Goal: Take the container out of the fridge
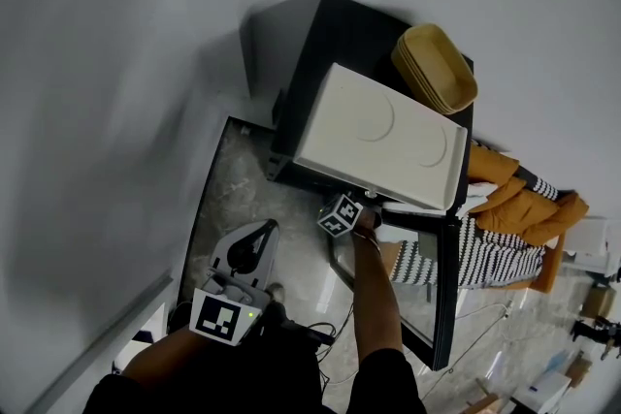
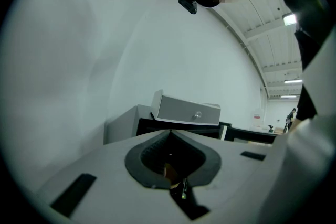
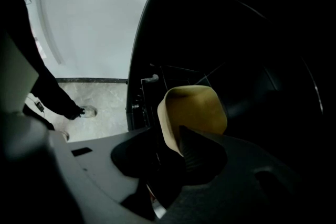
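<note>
A tan container [image 3: 191, 113] sits in the dark inside of the black fridge [image 1: 291, 44], seen in the right gripper view. My right gripper [image 3: 167, 140] is open around its near rim; the ribbed right finger [image 3: 195, 155] stands just inside the wall. In the head view only its marker cube [image 1: 342, 214] shows, at the fridge's open front below a white appliance [image 1: 378, 136]. My left gripper [image 1: 262, 233] hangs low and left of the fridge, shut and empty, its jaws meeting at the tip [image 2: 169, 132].
The fridge door [image 1: 441, 286] stands open to the right. More tan containers [image 1: 437, 68] are stacked on the fridge top beside the white appliance. A person in stripes with an orange jacket [image 1: 505, 247] is beyond the door. Marble floor [image 3: 94, 107] lies left of the fridge.
</note>
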Action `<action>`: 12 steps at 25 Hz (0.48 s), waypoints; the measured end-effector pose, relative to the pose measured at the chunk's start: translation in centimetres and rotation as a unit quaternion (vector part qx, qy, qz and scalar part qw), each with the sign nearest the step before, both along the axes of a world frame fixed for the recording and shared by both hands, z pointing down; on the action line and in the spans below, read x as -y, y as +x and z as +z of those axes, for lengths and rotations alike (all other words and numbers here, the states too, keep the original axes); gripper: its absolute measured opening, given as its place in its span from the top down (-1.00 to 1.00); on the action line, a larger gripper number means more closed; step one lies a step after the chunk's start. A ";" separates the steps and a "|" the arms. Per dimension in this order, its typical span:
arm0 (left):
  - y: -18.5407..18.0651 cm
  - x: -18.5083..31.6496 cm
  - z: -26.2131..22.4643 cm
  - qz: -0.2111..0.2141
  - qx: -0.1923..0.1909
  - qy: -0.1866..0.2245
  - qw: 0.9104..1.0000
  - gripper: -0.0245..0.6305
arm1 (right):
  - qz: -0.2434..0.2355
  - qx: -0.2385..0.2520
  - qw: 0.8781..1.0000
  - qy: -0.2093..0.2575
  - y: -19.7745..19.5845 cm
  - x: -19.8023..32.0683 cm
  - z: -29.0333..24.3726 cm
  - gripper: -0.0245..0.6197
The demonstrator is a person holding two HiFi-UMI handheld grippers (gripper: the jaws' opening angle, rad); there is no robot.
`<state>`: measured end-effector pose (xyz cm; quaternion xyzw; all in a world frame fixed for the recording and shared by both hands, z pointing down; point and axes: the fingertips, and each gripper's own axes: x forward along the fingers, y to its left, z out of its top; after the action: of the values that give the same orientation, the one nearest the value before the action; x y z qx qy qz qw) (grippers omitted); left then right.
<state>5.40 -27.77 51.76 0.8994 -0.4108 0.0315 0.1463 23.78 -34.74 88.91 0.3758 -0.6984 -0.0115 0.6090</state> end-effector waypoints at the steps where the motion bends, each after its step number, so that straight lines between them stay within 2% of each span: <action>1: 0.0 0.0 0.1 -0.001 0.000 -0.002 1.000 0.91 | -0.006 -0.006 1.000 -0.004 0.0 0.1 0.2 0.60; 8: -0.3 0.0 0.4 -0.010 -0.001 -0.009 1.000 0.91 | -0.032 -0.032 0.999 -0.015 0.5 0.6 0.6 0.78; 12: -0.7 0.0 0.6 -0.014 -0.001 -0.010 1.000 0.91 | -0.044 -0.037 0.998 -0.025 0.6 0.5 0.7 0.81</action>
<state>4.65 -27.78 52.35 0.8919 -0.4232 0.0320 0.1559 24.37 -35.25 89.66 0.3285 -0.6915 -0.0344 0.6425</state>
